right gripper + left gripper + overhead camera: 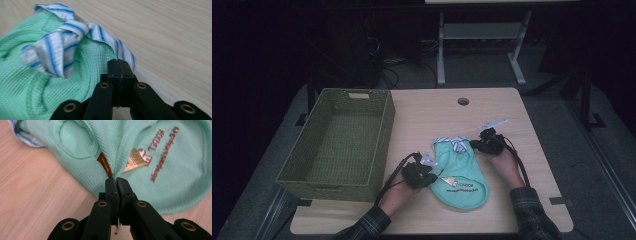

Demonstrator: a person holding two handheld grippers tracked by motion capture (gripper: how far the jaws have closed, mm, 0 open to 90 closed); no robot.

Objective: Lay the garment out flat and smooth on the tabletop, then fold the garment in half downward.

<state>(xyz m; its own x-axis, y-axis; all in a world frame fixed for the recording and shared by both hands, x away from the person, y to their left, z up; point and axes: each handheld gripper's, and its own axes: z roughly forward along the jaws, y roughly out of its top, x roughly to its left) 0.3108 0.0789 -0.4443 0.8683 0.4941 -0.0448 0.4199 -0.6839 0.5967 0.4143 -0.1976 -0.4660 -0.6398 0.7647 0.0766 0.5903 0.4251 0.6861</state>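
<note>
**Inspector A:** Lying flat on the desk (pixel 492 220), between its centre and near edge, is a mint-green garment (pixel 460 172). Its long axis runs from the near edge toward the far edge, tilted slightly; the striped blue-and-white collar (pixel 455 143) points to the far edge and the rounded hem, with its printed lettering, to the near edge.

**Inspector B:** State of the tongs?

**Inspector A:** The left gripper (pixel 116 180) is clenched on a pinch of the green fabric at the garment's left side, just beside a brown label (pixel 104 164). The right gripper (pixel 120 61) is clenched at the edge of the collar on the right side; I cannot tell how much cloth is between the pads.

**Inspector B:** Anything obscured?

**Inspector A:** The lettering is too blurred to read. A paper tag (pixel 135 160) is partly tucked under a fold. The person's sleeves are cut off at the bottom of the high view. A green woven basket (pixel 336 177) overhangs the desk's left edge, well apart from the garment.
</note>
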